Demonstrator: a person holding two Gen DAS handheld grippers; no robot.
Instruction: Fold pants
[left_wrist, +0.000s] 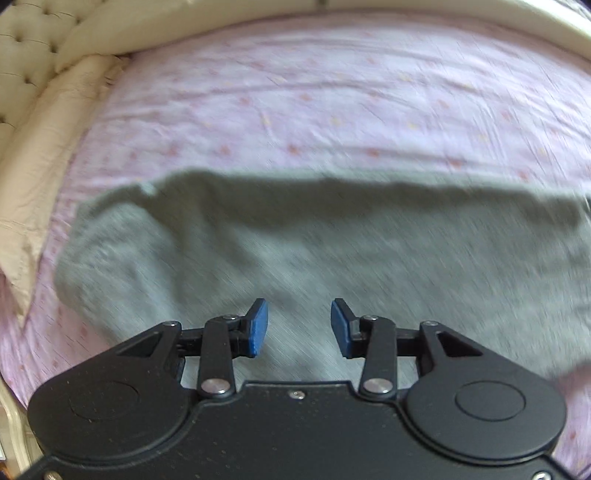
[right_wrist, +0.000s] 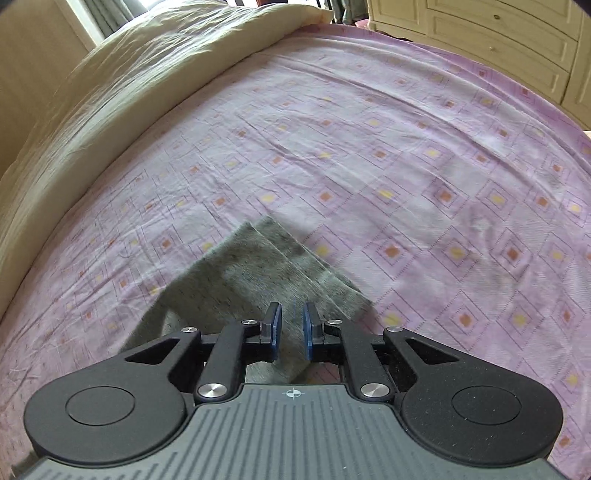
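Observation:
Grey pants (left_wrist: 295, 240) lie flat across a bed with a pink patterned sheet (left_wrist: 295, 103). My left gripper (left_wrist: 298, 326) is open and empty, hovering over the middle of the pants; the view is motion-blurred. In the right wrist view the leg-hem end of the pants (right_wrist: 273, 258) shows layered cuffs on the sheet (right_wrist: 406, 147). My right gripper (right_wrist: 292, 330) stands over that end with its jaws narrowly apart and grey cloth showing in the gap; I cannot tell whether the pads pinch it.
A cream duvet (right_wrist: 110, 92) is bunched along the left of the bed, also in the left wrist view (left_wrist: 48, 155). A tufted headboard (left_wrist: 26, 44) stands behind. A cream dresser (right_wrist: 498, 37) stands beyond the bed's far edge.

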